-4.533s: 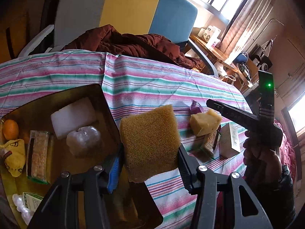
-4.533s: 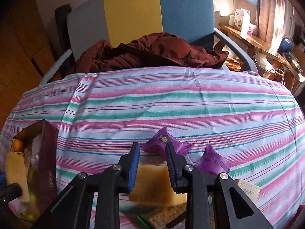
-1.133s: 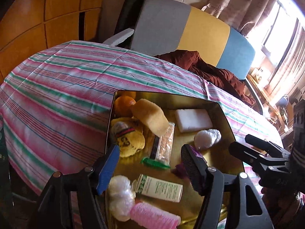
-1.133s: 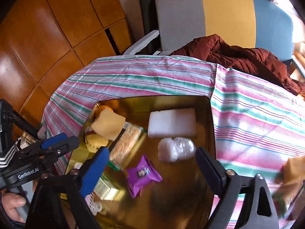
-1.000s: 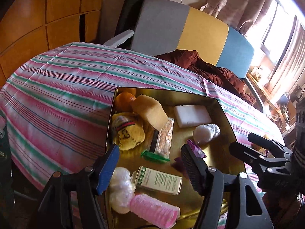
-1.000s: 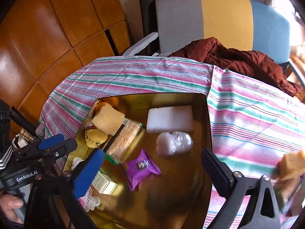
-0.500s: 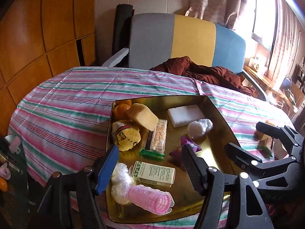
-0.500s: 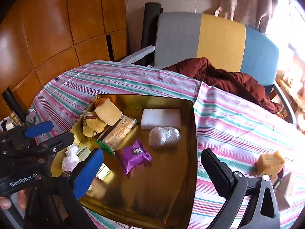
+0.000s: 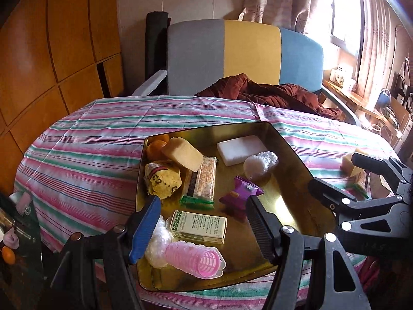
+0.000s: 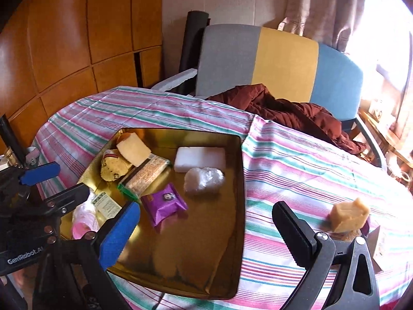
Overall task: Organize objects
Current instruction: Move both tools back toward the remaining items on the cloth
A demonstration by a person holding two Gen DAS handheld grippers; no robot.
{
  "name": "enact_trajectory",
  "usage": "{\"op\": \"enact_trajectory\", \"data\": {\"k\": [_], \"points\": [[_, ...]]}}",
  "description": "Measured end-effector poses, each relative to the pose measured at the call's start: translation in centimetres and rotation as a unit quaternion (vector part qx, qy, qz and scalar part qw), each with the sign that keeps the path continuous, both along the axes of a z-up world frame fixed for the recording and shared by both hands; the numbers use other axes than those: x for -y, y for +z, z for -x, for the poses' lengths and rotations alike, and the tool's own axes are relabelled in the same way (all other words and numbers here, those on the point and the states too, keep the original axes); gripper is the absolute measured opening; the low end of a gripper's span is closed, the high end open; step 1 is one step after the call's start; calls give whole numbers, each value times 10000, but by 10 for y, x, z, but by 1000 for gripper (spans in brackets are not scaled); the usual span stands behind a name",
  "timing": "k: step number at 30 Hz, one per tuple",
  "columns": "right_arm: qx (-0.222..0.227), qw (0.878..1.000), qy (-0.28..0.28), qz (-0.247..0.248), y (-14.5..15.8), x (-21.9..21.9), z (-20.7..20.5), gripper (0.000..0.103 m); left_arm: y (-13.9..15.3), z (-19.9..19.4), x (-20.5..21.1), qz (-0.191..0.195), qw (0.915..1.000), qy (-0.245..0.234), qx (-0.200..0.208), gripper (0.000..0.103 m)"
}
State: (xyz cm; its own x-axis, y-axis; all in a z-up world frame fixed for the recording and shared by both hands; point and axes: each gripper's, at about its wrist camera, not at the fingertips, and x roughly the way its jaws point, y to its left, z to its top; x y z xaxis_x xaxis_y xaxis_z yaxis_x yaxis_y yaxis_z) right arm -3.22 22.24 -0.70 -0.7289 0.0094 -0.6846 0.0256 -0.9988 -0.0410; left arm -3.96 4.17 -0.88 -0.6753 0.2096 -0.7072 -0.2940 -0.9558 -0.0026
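So we've got a gold metal tray (image 9: pixel 289 149) sitting on the round table with the pink, green and white striped cloth (image 9: pixel 85 152), toward its near edge. The tray is shiny enough to mirror what's in it.

Along the tray's left rim: an orange (image 9: pixel 156 146) in the far left corner, a tan sponge block (image 9: pixel 182 153) leaning over it, a yellow plush toy (image 9: pixel 162 178) just nearer, and a long cereal bar (image 9: pixel 205 178) in clear wrap with a green end beside them. In the near left corner we see a pink hair roller (image 9: pixel 196 259), a crumpled clear plastic wad (image 9: pixel 158 242) and a white-and-green carton (image 9: pixel 198 226). Toward the far rim lie a white foam block (image 9: pixel 241 148) and a white lump wrapped in plastic (image 9: pixel 260 165) just beside it. A purple snack packet (image 10: pixel 164 205) sits near the tray's middle; the right half is bare.

Off the tray, near the table's right edge, a chunk of tan sponge (image 10: pixel 348 218) sits on a small pile we can't really make out.

Both tools are empty. The left gripper (image 9: pixel 204 224) hangs over the tray's near left part with its jaws moderately apart, the right gripper (image 10: pixel 204 227) over the tray's near right rim, jaws spread wide.
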Motion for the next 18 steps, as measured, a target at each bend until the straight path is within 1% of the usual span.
{"op": "enact_trajectory", "data": {"k": [9, 18], "points": [[86, 9991, -423, 23, -8, -32, -5, 103, -5, -2, -11, 2, 9998, -167, 62, 69], [155, 9943, -1059, 21, -12, -87, -13, 103, -7, -5, -32, -1, 9986, -511, 137, 69]]}}
